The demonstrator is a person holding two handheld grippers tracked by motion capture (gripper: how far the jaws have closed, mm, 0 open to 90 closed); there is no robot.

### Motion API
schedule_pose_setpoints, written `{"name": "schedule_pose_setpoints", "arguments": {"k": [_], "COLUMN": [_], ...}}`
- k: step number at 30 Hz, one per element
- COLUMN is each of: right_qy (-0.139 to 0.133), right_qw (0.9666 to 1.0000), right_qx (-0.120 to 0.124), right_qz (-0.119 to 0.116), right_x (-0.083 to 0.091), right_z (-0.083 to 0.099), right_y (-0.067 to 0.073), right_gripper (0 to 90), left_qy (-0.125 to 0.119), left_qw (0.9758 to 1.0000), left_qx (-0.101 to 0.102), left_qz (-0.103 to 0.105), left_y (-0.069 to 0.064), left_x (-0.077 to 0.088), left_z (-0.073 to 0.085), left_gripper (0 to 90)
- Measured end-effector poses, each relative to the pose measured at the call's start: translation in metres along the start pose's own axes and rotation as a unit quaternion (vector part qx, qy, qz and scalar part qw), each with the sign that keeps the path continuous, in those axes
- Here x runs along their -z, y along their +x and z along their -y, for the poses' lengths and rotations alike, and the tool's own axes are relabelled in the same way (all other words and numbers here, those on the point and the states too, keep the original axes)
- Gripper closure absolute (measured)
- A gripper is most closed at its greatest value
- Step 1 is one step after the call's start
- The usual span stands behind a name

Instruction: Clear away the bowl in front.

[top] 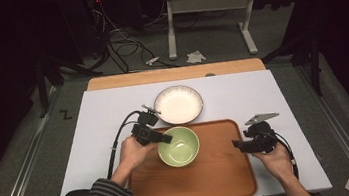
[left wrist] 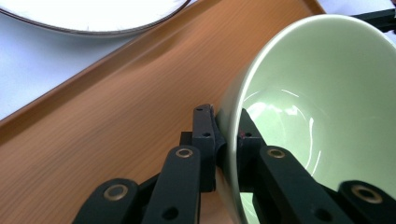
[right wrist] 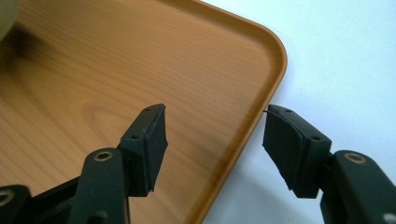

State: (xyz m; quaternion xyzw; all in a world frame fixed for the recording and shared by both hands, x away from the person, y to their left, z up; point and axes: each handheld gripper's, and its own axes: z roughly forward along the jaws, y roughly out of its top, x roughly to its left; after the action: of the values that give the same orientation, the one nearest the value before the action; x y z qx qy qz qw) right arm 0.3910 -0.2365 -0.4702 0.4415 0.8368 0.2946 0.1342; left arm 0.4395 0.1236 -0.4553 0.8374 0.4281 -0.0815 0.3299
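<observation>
Fingers [left wrist: 204,135] pinching green bowl [left wrist: 322,107] rim

**White-topped desk with a tray and a plate**

The desk [top: 104,116] has a white surface, with a strip of light wood showing along its far edge. A wooden tray [top: 212,174] with rounded corners and a raised rim lies on the near half, reaching almost to the near edge. Just beyond the tray's far rim sits a white plate [top: 179,104] with a dark edge line, directly on the white surface. Bare white surface lies left and right of the tray.
</observation>
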Motion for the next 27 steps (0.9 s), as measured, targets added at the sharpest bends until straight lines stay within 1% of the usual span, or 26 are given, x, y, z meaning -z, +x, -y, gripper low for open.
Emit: {"name": "schedule_pose_setpoints", "arguments": {"k": [3,7,12,19,20,21,27], "right_qy": [-0.002,-0.001,0.0,0.001,0.0,0.0,0.0], "right_qw": [1.0,1.0,1.0,1.0,1.0,1.0,1.0], "right_qx": [-0.003,0.001,-0.001,0.0,-0.001,-0.001,0.0], "right_qz": [0.001,0.001,0.001,0.0,0.0,0.0,0.0], "right_x": [0.0,0.0,-0.001,-0.001,-0.001,-0.001,0.0], "right_z": [0.0,0.0,0.0,0.0,0.0,0.0,0.0], "right_y": [-0.001,0.0,0.0,0.0,0.0,0.0,0.0], "right_gripper": [41.1,41.1,41.1,41.0,41.0,41.0,41.1], "left_qy": [0.003,0.003,0.005,0.009,0.009,0.01,0.01], "left_qw": [1.0,1.0,1.0,0.9999,0.9999,0.9999,0.9999], "left_qx": [-0.001,0.003,0.005,0.008,0.012,0.009,0.013], "left_qz": [0.0,0.001,-0.003,-0.004,-0.004,-0.004,-0.005], "left_y": [0.0,0.0,0.002,0.004,0.003,0.004,0.004], "left_x": [-0.003,-0.006,-0.01,-0.015,-0.016,-0.016,-0.02], "left_z": [-0.001,-0.001,-0.002,-0.003,-0.003,-0.003,-0.003], "left_gripper": [83.3,83.3,83.2,83.2,83.2,83.2,83.2]}}
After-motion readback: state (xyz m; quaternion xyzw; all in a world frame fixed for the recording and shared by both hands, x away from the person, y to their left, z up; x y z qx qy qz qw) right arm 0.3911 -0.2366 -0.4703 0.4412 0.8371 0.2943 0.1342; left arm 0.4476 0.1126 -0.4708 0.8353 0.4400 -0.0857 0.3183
